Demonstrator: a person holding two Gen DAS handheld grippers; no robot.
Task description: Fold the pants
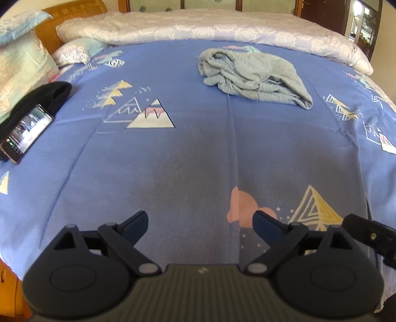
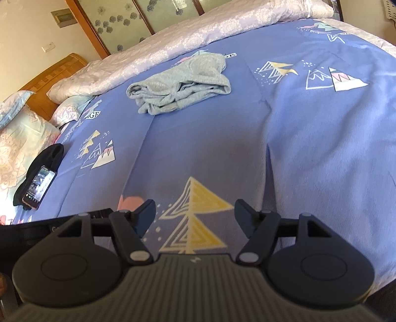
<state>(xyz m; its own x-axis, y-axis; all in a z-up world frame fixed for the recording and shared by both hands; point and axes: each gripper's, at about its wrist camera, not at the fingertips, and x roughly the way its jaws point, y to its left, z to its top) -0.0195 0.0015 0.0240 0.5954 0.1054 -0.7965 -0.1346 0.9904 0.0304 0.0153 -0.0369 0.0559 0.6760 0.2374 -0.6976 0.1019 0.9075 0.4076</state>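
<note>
Left wrist view, my entries:
- Left gripper (image 1: 200, 229): fingers (image 1: 137, 226) spread wide and released, nothing between them, hanging over bare sheet at the near edge of the bed.
- Bed sheet (image 1: 188, 158): blue, printed with triangle and mountain shapes, creased lengthwise.
- Pants (image 1: 252, 75): pale grey-blue knit, lying in a loose bundle at about 1 o'clock, well apart from my fingers, resting on the sheet near the quilt.
- Quilt (image 1: 210, 27): pale floral, rolled along the far side of the bed at 12 o'clock.
- Phone (image 1: 26, 133): screen lit, at 9 o'clock, lying on a black cloth (image 1: 47, 96).
- Pillows (image 1: 22, 64): at 10 o'clock, against a wooden headboard (image 1: 74, 12).
- A dark part of the other gripper (image 1: 371, 235) shows at 4 o'clock.

Right wrist view, my entries:
- Right gripper (image 2: 195, 218): fingers (image 2: 146, 218) apart and released, empty, over a yellow triangle print (image 2: 203, 198).
- Pants (image 2: 183, 84): same bundle at 12 o'clock, far from the fingers.
- Phone (image 2: 39, 185): at 9 o'clock on the black cloth (image 2: 49, 156).
- Quilt (image 2: 198, 32): along the far edge, at 12 o'clock.
- Pillows (image 2: 22, 143): at 9 to 10 o'clock.
</note>
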